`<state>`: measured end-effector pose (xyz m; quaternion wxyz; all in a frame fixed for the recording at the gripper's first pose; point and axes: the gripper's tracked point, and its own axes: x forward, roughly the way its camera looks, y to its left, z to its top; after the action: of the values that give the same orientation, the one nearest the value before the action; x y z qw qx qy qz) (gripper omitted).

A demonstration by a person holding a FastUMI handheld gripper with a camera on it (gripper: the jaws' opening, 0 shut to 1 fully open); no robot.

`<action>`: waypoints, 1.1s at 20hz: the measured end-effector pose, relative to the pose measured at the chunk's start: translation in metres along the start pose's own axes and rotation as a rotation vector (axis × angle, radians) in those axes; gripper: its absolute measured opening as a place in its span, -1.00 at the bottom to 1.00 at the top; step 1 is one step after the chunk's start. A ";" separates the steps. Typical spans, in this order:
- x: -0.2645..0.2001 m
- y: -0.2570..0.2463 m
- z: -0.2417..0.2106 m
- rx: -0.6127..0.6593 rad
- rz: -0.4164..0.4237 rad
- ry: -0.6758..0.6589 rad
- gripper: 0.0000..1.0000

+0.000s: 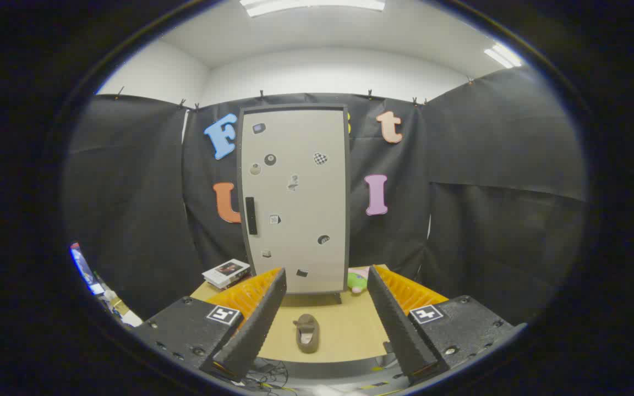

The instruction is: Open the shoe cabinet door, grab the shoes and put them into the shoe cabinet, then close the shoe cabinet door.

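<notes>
Gripper [325,286] spread wide, empty; shoe [307,333] between its fingers; cabinet door [294,198] closed beyond.

cabinet door [295,198]: pale grey, dark frame | shoe [307,333]: dark brown | table [344,330]: tan

The shoe [307,333] lies on the table [344,330], between the spread fingers [256,316]. The shoe cabinet [295,198] stands at its 12 o'clock, door closed; a book [226,273] at 10 o'clock, a plush toy [356,280] at 1 o'clock.
</notes>
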<state>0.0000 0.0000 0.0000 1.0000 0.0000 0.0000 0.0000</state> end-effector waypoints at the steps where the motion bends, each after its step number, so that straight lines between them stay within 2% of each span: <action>1: 0.000 -0.001 -0.001 -0.005 -0.002 -0.003 0.95; 6: 0.002 -0.005 0.000 -0.012 -0.006 0.008 0.94; 16: 0.007 -0.002 0.009 0.006 0.001 -0.050 0.94; 19: 0.021 0.010 0.014 0.000 0.021 -0.043 0.94; 22: 0.056 0.028 0.019 -0.003 0.051 -0.039 0.94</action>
<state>0.0558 0.0279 0.0189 0.9995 -0.0016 -0.0194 0.0255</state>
